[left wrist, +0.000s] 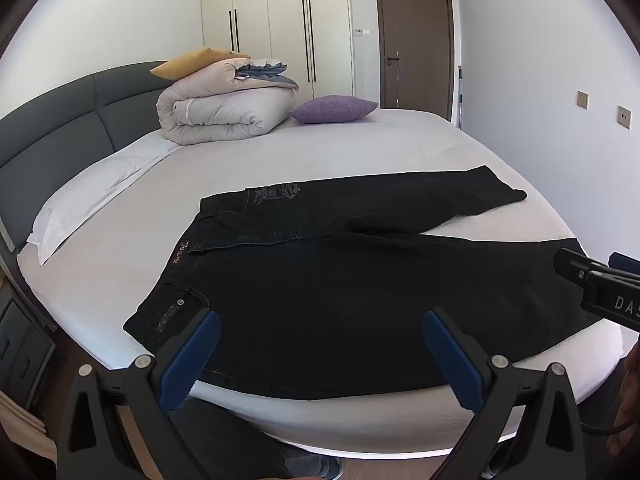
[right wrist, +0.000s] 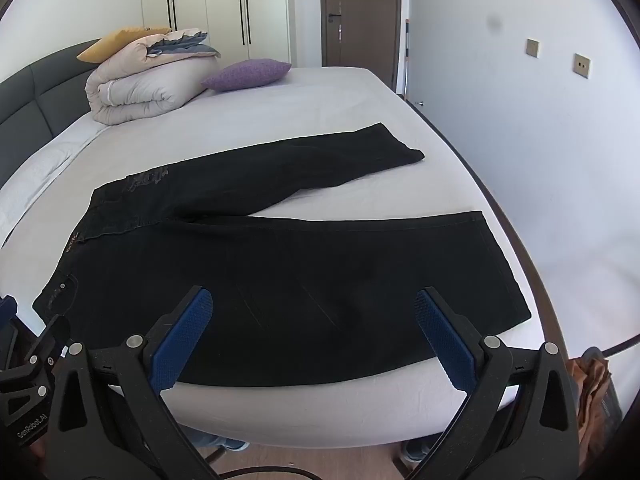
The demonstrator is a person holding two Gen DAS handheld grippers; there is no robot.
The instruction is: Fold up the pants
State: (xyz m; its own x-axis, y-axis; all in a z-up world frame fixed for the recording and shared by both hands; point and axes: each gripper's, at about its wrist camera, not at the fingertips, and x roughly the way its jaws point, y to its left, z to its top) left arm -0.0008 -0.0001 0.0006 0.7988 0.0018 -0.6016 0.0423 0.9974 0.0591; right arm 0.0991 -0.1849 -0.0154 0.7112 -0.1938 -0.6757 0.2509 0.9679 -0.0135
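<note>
Containers: no box, basket or drawer with visible contents shows in either view; the wardrobe (left wrist: 276, 24) at the far wall has its doors shut.
Surface: a bed (left wrist: 360, 148) under a pale fitted sheet, with a dark grey padded headboard (left wrist: 72, 128) on the left side.
On the bed, far end: a rolled beige duvet (left wrist: 224, 112), a mustard cushion (left wrist: 188, 65) on top of it, a purple cushion (left wrist: 334, 109) just beside it, and a white pillow (left wrist: 92, 200) along the headboard.
Room: white walls, a brown door (right wrist: 360, 12) beyond the bed, two wall switches (right wrist: 582, 65) on the right wall, wood floor below.
Pants (right wrist: 280, 272): black jeans spread flat on the near part of the bed, close to its near edge.
Pants axis: long axis runs left to right, waistband to the left, hems to the right; the far leg angles away, so the legs splay apart.
Left gripper (left wrist: 320, 336): jaws spread wide, holding nothing, above the near edge by the waist.
Right gripper (right wrist: 314, 316): jaws spread wide, empty, above the near leg.
</note>
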